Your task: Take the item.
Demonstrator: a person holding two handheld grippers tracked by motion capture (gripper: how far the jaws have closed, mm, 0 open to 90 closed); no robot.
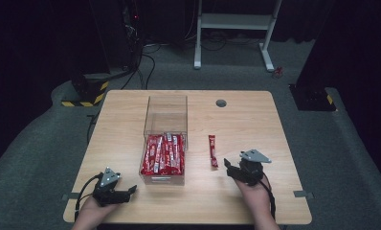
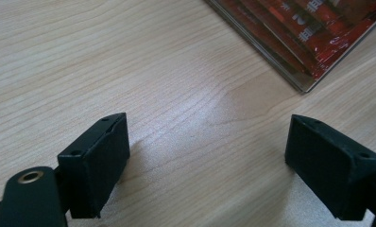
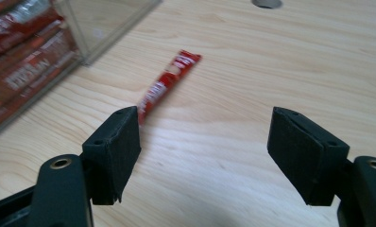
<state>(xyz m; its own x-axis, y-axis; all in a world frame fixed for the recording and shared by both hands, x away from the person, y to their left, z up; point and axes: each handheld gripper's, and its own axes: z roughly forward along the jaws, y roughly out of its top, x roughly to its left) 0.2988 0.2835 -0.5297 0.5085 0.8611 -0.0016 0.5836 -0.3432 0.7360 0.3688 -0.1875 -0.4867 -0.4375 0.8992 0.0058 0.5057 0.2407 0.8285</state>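
Table (image 1: 131, 110): wooden, lying mid-frame in the high view, bearing a clear box (image 1: 165, 115) of red packets (image 1: 163, 153).
Stray packet (image 1: 212, 150): lying right of the box.
Left gripper (image 2: 207, 156): my jaws are standing apart over bare wood.
Right gripper (image 3: 202, 156): my jaws are gaping empty; the packet is sitting upper left, and I judge I am lining up to pinch it.

The red sachet's (image 3: 169, 81) near end hides behind the right claw's (image 3: 205, 156) left jaw; its small print is unreadable.

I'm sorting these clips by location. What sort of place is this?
Probably a lab or recording studio: a lone wooden table on grey carpet, black curtains around it, and loose cables running across the floor behind.
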